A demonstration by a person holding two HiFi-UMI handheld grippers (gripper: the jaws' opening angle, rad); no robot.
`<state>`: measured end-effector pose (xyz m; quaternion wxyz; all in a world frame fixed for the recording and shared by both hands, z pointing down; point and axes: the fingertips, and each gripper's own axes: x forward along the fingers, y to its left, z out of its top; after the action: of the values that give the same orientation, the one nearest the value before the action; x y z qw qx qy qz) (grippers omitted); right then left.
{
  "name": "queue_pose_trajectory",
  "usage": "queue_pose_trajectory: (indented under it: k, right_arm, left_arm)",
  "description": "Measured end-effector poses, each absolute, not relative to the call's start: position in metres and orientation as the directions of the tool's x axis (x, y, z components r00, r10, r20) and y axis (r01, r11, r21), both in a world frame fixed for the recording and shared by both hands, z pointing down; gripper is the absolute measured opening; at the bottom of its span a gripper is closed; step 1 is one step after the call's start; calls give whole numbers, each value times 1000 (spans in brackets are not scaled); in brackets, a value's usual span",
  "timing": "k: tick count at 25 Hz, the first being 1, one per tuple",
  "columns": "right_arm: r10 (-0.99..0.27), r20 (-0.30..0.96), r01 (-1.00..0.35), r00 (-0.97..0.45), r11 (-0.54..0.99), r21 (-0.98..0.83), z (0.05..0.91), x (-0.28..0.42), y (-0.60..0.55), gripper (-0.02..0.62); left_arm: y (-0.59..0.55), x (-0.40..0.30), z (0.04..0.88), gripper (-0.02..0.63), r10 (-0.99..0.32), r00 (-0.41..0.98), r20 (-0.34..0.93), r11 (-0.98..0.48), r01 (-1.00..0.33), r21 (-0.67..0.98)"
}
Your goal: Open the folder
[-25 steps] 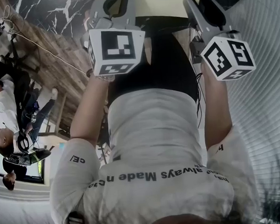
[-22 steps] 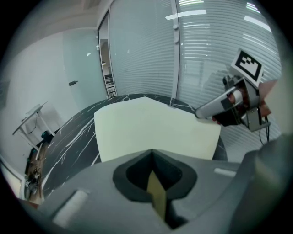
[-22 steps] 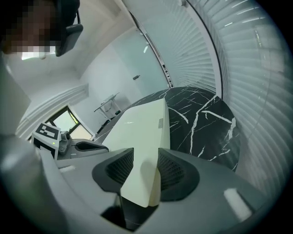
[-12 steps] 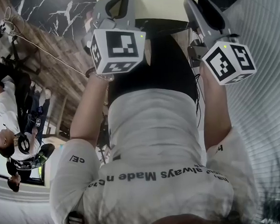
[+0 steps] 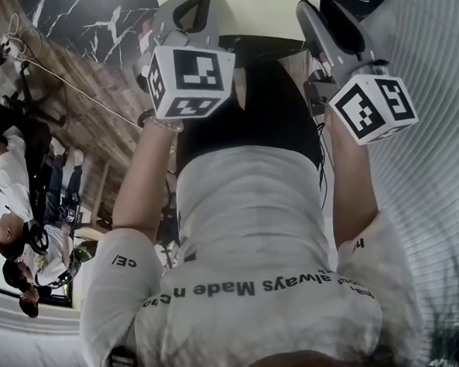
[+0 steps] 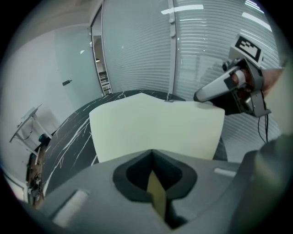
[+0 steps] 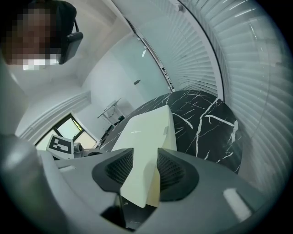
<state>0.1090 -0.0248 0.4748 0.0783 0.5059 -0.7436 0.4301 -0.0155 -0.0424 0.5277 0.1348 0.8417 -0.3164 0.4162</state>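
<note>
A pale yellow folder (image 6: pixel 155 128) lies on a black marble table (image 6: pixel 73 137). In the left gripper view my left gripper (image 6: pixel 152 153) is shut on a thin edge of it at the near side. My right gripper (image 6: pixel 206 95) reaches the folder's far right corner. In the right gripper view the folder (image 7: pixel 146 132) fills the gap between the ribbed pads (image 7: pixel 171 171) of my right gripper (image 7: pixel 145 155). Those jaws are opening slightly while both pads still touch the folder. In the head view both marker cubes (image 5: pixel 188 80) (image 5: pixel 376 106) show above my body, and the fingertips are hidden.
White slatted blinds (image 7: pixel 238 59) curve round the table's far side, next to a glass wall (image 6: pixel 132 55). A stand with gear (image 6: pixel 32 132) is left of the table. Seated people (image 5: pixel 23 230) are on the wooden floor (image 5: pixel 86 125) at the head view's left.
The right gripper's cube has shifted a little and tilted. The left gripper has kept still. The people at the left edge have moved about.
</note>
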Motion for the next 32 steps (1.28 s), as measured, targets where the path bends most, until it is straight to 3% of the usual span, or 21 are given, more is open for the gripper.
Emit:
queue_pose_trajectory:
  k: [18, 23, 32]
  right_arm:
    - [-685, 526, -810, -503, 163, -563, 455, 102, -29, 158]
    - [-675, 551, -809, -490, 116, -577, 455, 108, -27, 147]
    - [-697, 489, -777, -524, 158, -609, 426, 99, -34, 140]
  left_arm:
    - [-44, -15, 527, 0, -402, 453, 796, -772, -635, -29]
    - [-44, -15, 518, 2, -389, 501, 773, -756, -653, 43]
    - [-51, -26, 497, 2, -419, 498, 759, -721, -691, 55]
